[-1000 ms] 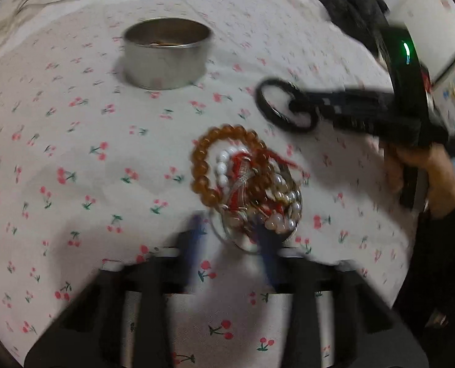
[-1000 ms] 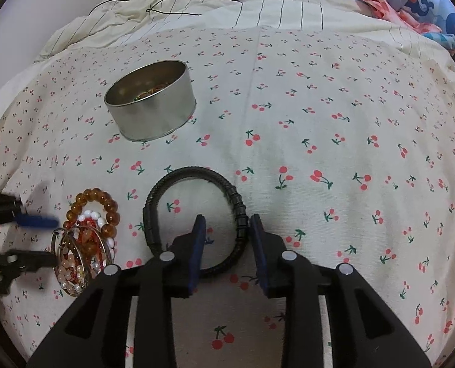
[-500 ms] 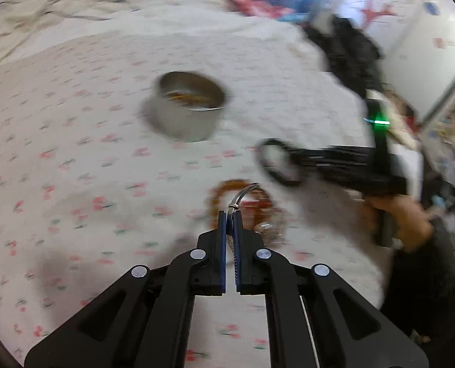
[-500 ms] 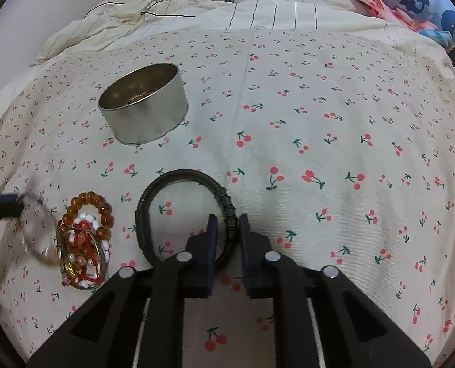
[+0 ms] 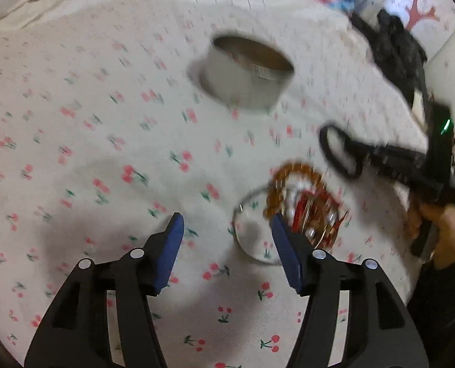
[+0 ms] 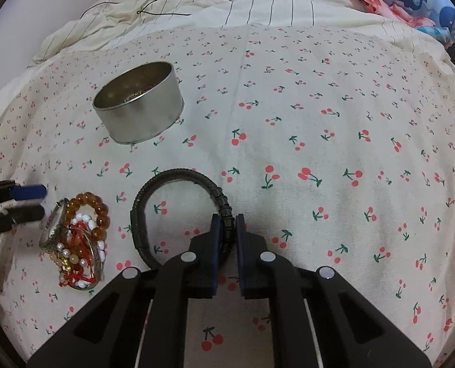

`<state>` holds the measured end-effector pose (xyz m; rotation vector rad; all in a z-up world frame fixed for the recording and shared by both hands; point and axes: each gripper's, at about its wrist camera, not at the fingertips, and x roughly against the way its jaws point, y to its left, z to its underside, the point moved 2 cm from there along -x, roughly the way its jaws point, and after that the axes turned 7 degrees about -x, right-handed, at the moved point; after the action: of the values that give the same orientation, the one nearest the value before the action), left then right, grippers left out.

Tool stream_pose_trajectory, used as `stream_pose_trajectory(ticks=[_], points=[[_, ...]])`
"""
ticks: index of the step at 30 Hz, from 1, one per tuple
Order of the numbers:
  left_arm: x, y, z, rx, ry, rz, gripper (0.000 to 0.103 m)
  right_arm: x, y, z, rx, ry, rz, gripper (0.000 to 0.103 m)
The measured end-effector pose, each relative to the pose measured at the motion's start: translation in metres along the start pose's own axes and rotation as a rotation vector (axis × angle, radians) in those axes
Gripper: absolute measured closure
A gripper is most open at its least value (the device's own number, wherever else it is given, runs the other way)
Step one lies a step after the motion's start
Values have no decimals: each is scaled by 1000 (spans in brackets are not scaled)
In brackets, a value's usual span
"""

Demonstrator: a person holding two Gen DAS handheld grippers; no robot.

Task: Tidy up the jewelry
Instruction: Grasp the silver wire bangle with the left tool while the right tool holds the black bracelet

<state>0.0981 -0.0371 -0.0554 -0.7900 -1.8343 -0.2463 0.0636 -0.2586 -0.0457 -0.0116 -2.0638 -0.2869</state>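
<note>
A round metal tin stands on the cherry-print bedspread; it also shows in the left wrist view. A heap of bracelets with amber, white and red beads lies on the spread. A thin silver bangle lies against the heap. My left gripper is open and empty just above the bangle. My right gripper is shut on a black braided bracelet, seen held up in the left wrist view.
The cherry-print bedspread spreads wide to the right. A striped blanket with a black cord is bunched at the back. Dark clothing lies at the far right edge of the bed.
My left gripper held the silver bangle half a second ago; it has opened and the bangle now lies beside the heap. My right gripper has closed on the black bracelet.
</note>
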Motion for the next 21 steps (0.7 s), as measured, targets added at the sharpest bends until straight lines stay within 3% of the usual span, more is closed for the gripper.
stream_pose_trajectory(ticks=[2, 3, 4, 7, 11, 15, 21], points=[[-4, -13, 2, -93, 25, -51, 78, 0, 0, 0, 2, -2, 1, 92], [-2, -17, 3, -106, 25, -34, 93, 0, 0, 0, 3, -3, 1, 92], [2, -22, 3, -129, 16, -23, 99, 1, 0, 0, 2, -5, 1, 93], [16, -30, -1, -143, -39, 13, 101, 3, 0, 0, -4, -18, -2, 93], [41, -12, -8, -55, -136, 48, 101, 10, -2, -4, -30, -47, -12, 93], [42, 5, -8, 18, -151, 22, 101, 12, -5, -7, -48, -62, -19, 93], [51, 33, -9, 150, -209, 58, 101, 18, -7, -10, -81, -84, -61, 93]])
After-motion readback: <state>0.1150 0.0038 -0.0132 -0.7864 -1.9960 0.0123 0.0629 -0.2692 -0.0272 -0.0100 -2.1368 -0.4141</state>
